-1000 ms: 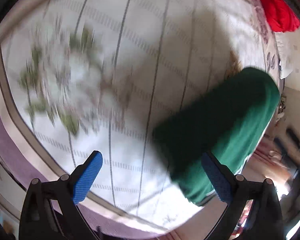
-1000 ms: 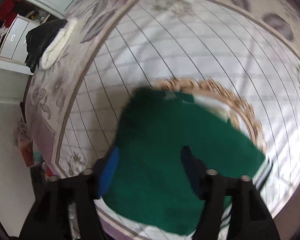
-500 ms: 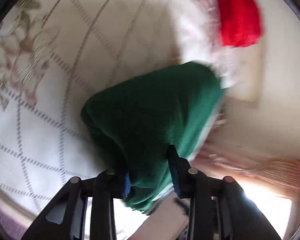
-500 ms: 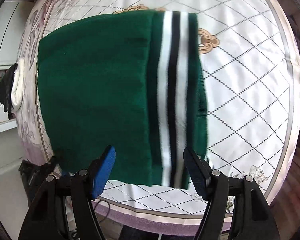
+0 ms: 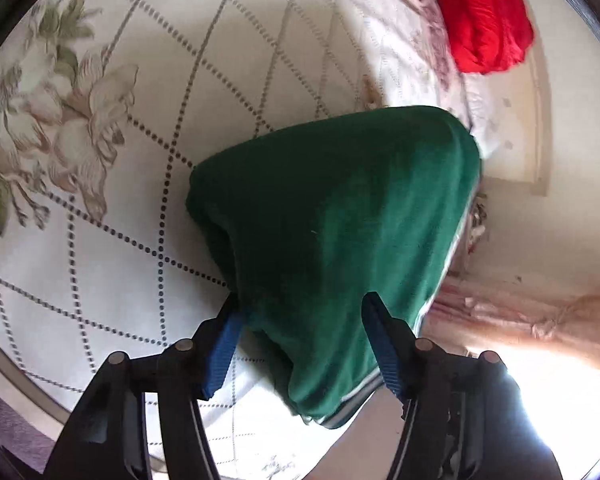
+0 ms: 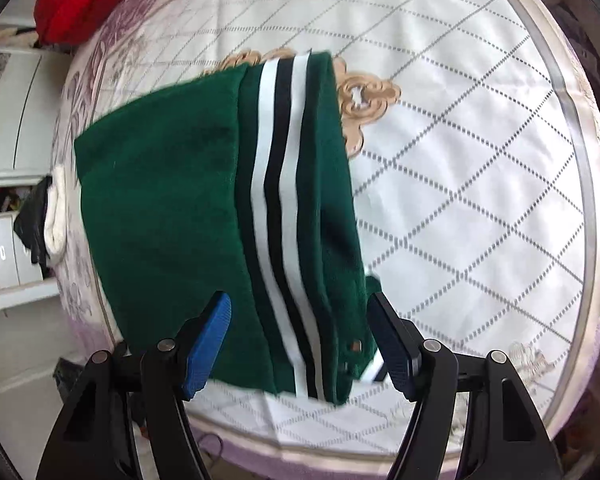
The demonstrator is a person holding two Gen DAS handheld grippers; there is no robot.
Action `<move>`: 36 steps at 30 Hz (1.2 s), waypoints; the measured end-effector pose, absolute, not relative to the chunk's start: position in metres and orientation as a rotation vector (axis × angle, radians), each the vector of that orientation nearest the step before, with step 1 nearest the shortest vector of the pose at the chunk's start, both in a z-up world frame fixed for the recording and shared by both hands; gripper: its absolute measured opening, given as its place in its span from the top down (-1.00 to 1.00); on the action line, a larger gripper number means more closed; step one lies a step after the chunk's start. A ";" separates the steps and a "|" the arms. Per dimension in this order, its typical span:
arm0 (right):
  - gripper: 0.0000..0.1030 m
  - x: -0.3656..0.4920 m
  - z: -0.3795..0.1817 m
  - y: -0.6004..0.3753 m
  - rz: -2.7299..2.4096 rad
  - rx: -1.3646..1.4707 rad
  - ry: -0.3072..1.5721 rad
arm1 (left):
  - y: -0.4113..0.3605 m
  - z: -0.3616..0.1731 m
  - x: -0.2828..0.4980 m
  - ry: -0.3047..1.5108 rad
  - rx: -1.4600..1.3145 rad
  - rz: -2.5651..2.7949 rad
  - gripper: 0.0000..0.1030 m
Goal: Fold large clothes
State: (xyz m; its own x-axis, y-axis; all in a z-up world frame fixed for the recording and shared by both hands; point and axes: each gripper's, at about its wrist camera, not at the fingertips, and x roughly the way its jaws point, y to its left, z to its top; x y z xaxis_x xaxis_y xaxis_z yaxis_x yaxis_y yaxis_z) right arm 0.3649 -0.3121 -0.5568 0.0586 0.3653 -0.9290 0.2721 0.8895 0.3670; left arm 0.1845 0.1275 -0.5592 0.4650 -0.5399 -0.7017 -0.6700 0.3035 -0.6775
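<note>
- A green garment (image 6: 204,216), already folded into a thick block, is being shown lying on the bed (image 6: 480,184) near its front edge, with the white and black stripes (image 6: 278,200) facing up.
- It is being judged soft, limp and fairly bulky: light enough to lift, but likely to sag and unfold if taken by one layer only.
- A hold through all layers at the near corners, on either side of the stripes, is being judged best.
- The right gripper (image 6: 300,340) is being held spread wide, nothing clamped; the garment's near edge is lying between its blue pads (image 6: 208,344), apparently below them.
- The left gripper (image 5: 304,344) is likewise being held apart, straddling a draped green end without pinching it; actual contact cannot be told.
- A red bundle (image 5: 480,16) is lying at the far side of the bed, well apart from the garment.
</note>
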 end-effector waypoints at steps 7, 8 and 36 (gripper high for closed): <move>0.95 0.383 -0.570 -0.326 -0.011 0.571 1.429 | 0.128 -0.570 0.193 1.150 -1.313 0.181 0.25; 0.95 0.385 -0.576 -0.329 -0.024 0.584 1.457 | 0.126 -0.572 0.194 1.157 -1.315 0.181 0.25; 0.73 0.454 -0.580 -0.337 0.021 0.579 1.490 | 0.128 -0.557 0.207 1.217 -1.177 0.264 0.22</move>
State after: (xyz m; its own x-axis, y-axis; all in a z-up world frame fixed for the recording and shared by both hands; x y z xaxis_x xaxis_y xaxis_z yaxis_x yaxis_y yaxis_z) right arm 0.4539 -0.3367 -0.5804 0.1073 0.3601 -0.9267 0.3333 0.8651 0.3747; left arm 0.2069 0.1281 -0.5568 0.3965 -0.4049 -0.8239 -0.7098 0.4339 -0.5548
